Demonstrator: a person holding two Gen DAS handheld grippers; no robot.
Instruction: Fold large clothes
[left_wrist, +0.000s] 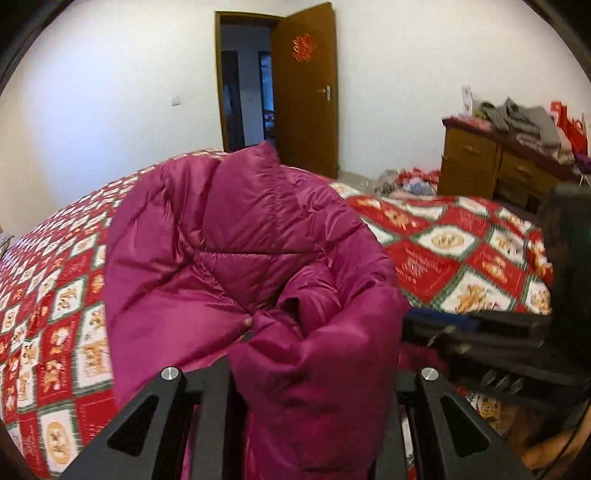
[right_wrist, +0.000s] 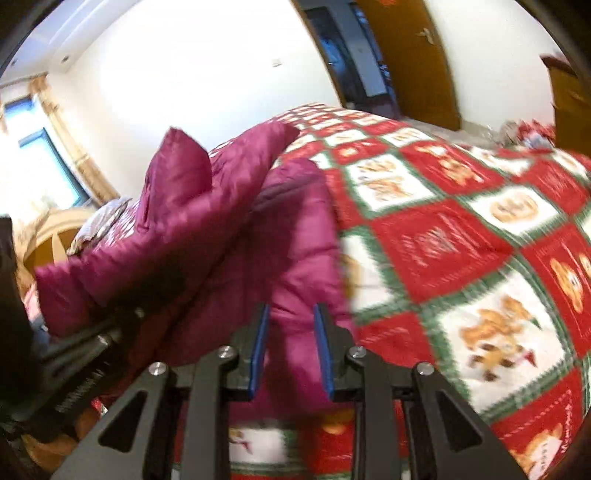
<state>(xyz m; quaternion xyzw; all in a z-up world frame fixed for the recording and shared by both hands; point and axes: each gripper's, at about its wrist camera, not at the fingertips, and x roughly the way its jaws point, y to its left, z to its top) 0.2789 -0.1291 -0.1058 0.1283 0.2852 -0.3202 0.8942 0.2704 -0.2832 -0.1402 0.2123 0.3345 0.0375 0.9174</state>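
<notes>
A magenta down jacket (left_wrist: 240, 229) lies bunched on a bed with a red, white and green quilt (left_wrist: 461, 251). My left gripper (left_wrist: 314, 387) is shut on a thick fold of the jacket, which hides its fingertips. In the same view my right gripper (left_wrist: 439, 325) comes in from the right and meets the jacket's edge. In the right wrist view the jacket (right_wrist: 221, 206) runs up to the left, and a fold sits pressed between the blue pads (right_wrist: 258, 343) of my right gripper (right_wrist: 291, 332). The left gripper (right_wrist: 122, 325) shows at the lower left, under the cloth.
The quilt (right_wrist: 461, 240) spreads to the right of the jacket. A wooden dresser (left_wrist: 480, 166) piled with clothes (left_wrist: 517, 118) stands at the far right. Beyond the bed are an open brown door (left_wrist: 306, 92) and clutter on the floor (left_wrist: 406, 181). A window (right_wrist: 33, 162) is at the left.
</notes>
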